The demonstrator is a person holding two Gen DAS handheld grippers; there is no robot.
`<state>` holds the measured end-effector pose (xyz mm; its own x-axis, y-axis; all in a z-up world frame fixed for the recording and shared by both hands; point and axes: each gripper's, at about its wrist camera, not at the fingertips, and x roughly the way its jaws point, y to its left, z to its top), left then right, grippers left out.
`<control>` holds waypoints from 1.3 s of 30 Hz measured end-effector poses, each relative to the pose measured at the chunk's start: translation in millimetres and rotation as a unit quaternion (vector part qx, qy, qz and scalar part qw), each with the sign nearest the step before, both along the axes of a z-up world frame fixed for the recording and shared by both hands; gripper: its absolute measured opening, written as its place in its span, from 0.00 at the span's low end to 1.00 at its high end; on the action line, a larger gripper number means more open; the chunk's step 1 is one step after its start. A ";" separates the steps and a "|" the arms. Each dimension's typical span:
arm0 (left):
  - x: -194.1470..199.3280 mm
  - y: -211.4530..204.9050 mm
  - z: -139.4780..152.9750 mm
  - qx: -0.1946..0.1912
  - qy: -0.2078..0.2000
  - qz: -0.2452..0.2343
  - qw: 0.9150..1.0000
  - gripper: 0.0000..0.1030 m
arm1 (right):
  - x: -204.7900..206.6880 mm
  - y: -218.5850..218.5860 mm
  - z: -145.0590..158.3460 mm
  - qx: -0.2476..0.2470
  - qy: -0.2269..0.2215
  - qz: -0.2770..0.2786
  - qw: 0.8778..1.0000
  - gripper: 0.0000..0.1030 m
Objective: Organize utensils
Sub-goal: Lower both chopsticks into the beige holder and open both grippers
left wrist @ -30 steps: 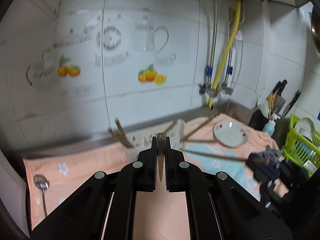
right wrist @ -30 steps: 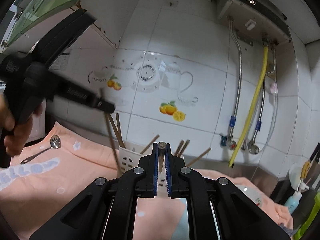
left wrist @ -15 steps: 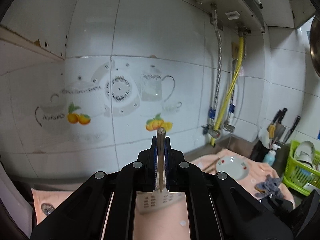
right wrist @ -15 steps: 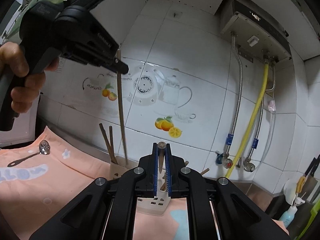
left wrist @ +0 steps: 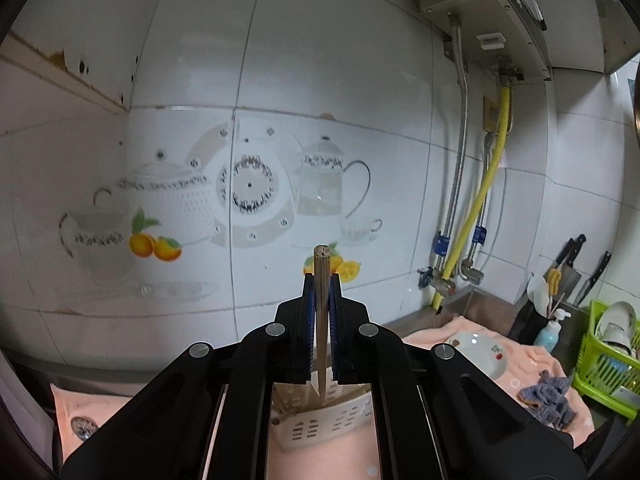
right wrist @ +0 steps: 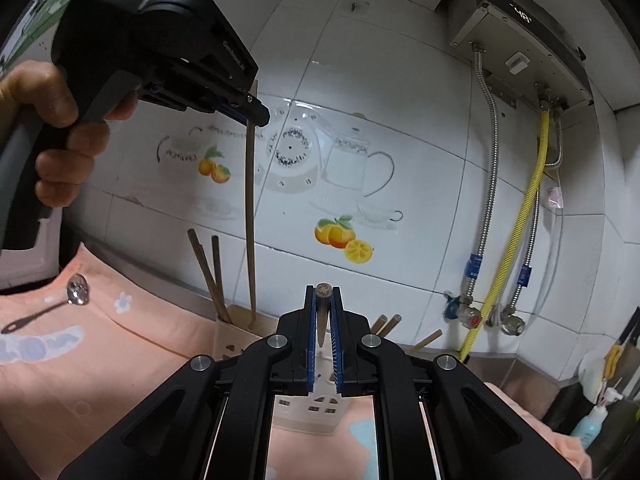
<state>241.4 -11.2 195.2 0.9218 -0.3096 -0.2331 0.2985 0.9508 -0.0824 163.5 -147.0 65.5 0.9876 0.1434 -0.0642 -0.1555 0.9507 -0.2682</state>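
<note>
You have lifted the left gripper (right wrist: 256, 114), clamped on a chopstick (right wrist: 250, 220), above the white holder (right wrist: 308, 404); your right gripper (right wrist: 323, 316) pinches another chopstick (right wrist: 322, 312), awaiting insertion.

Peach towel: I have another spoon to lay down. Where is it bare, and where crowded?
Bare: the towel between the spoon and the white holder, and the strip in front of the holder. Crowded: the other end, where the plate and rag lie by the green rack.

Upright chopsticks (right wrist: 208, 276) crowding the white holder (right wrist: 308, 408); open cloth (right wrist: 80, 380) leftward.
</note>
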 end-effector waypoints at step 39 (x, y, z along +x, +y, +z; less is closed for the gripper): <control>52.6 2.2 -65.6 0.006 0.092 0.011 0.996 0.08 | 31.5 14.0 -12.0 0.017 0.035 0.001 0.999 0.21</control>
<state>294.0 -9.0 129.6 0.8696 -0.2862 -0.4025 0.2588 0.9582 -0.1222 195.0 -133.0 53.5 0.9804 0.1491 -0.1291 -0.1753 0.9585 -0.2249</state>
